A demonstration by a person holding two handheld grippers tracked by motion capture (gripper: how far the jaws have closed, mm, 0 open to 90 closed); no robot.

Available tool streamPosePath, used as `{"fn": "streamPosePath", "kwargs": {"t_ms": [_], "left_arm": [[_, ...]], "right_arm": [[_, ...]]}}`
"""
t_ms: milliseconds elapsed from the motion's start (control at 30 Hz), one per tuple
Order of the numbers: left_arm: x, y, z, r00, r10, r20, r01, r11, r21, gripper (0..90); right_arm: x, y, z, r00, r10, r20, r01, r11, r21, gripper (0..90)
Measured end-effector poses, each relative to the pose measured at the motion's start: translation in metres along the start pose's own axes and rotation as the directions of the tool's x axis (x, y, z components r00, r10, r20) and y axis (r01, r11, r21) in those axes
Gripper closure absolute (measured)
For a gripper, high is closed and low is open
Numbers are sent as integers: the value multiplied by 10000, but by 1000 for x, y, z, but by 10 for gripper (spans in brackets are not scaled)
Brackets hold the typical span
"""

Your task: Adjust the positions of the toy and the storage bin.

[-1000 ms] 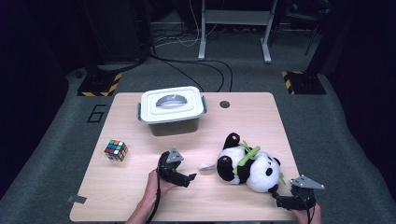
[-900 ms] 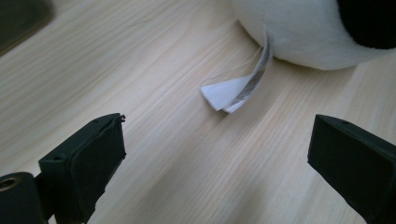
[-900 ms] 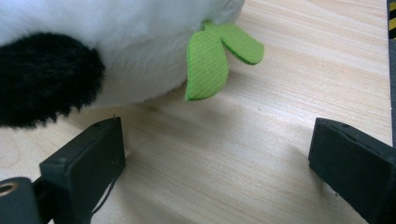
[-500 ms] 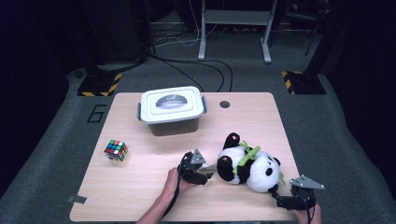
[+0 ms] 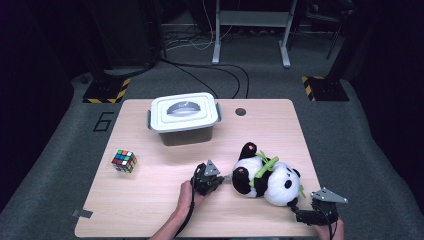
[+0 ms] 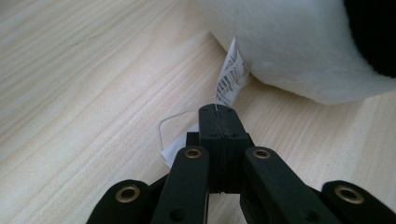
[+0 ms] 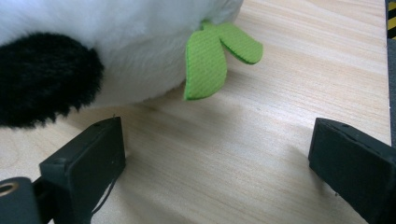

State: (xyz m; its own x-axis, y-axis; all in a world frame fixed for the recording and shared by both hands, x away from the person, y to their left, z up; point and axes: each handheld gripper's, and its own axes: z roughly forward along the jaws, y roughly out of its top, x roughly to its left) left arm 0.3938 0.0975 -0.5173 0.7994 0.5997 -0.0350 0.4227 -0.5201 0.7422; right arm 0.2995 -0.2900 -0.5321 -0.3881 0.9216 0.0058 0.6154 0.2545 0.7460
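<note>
Panda plush point(image 5: 267, 176) just beside left claw point(image 6: 218, 108), claw clamped on its tag point(image 6: 231, 79), jaws just closing

Print on the white tag point(image 6: 232, 79) too small to read; its lower end hidden behind the pressed-together jaws of the left gripper point(image 6: 217, 110). Panda plush point(image 6: 299, 42) cut off by the top and right edges in the left gripper view, by the top and left edges in the right gripper view. Contents of the lidded box point(image 5: 183, 118) hidden. Both forearms cut off at the near edge in the high view.
</note>
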Motion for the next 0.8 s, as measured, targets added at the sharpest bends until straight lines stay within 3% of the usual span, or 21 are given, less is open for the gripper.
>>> {"fn": "streamPosePath", "kwargs": {"t_ms": [333, 800], "left_arm": [[10, -5, -14, 9999, -151, -59, 150, 9997, -214, 900], [43, -23, -42, 9949, -1006, -74, 1003, 9944, -325, 900]], "right_arm": [[0, 0, 0, 10000, 1, -4, -1, 10000, -2, 30], [0, 0, 0, 10000, 13, 3, -13, 10000, -4, 31]]}}
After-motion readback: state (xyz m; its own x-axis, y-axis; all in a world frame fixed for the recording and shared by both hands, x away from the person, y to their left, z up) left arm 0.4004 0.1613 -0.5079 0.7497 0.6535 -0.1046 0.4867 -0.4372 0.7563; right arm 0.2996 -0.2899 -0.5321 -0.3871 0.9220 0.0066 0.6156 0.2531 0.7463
